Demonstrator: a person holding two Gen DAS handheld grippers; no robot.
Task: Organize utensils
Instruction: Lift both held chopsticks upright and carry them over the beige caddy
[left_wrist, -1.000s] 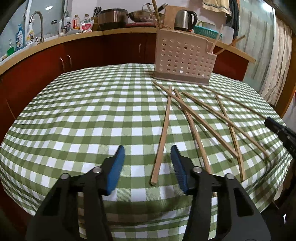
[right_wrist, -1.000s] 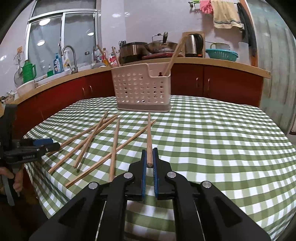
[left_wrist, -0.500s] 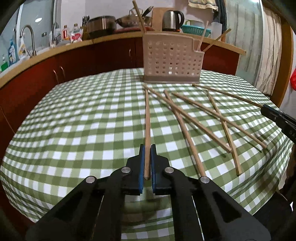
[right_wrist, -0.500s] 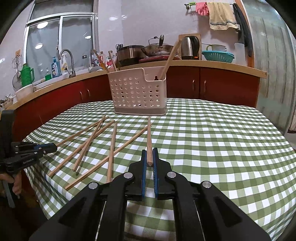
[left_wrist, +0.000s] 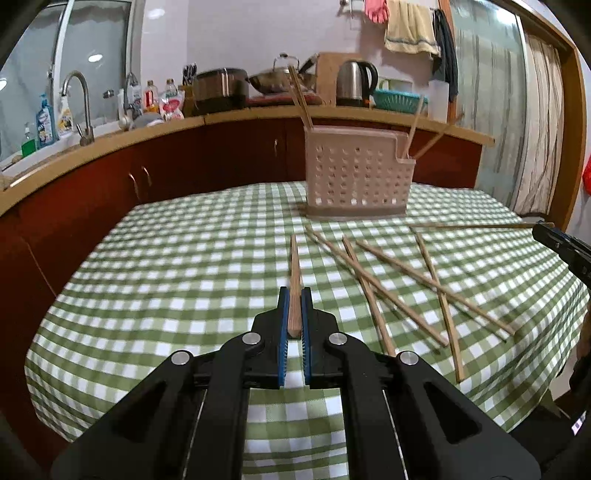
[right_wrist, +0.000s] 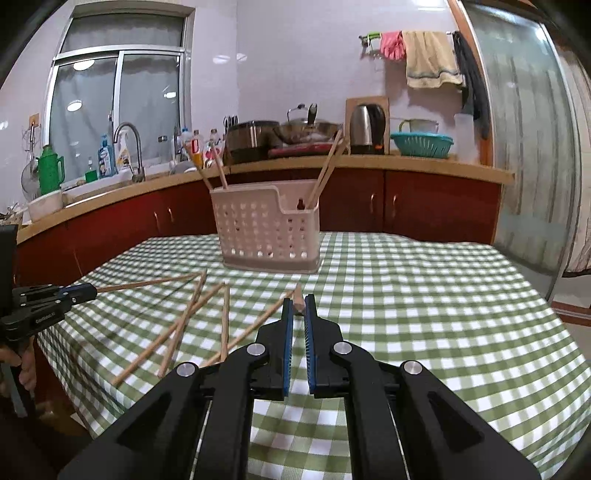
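Item one: my left gripper (left_wrist: 294, 295), pads clamped on a wooden chopstick (left_wrist: 294, 273) that points toward the far edge of the table, held clear of the green checked tablecloth (left_wrist: 177, 266).

Item two: my right gripper (right_wrist: 299, 301), closed on a second chopstick (right_wrist: 298, 297); I see only its short tip between the blue pads.

Item three: four loose chopsticks (left_wrist: 391, 291), crossed over one another, lying on the cloth toward the middle of the near edge.

Item four: a perforated beige utensil caddy (left_wrist: 356, 177) standing upright near the far edge, with several chopsticks leaning inside.
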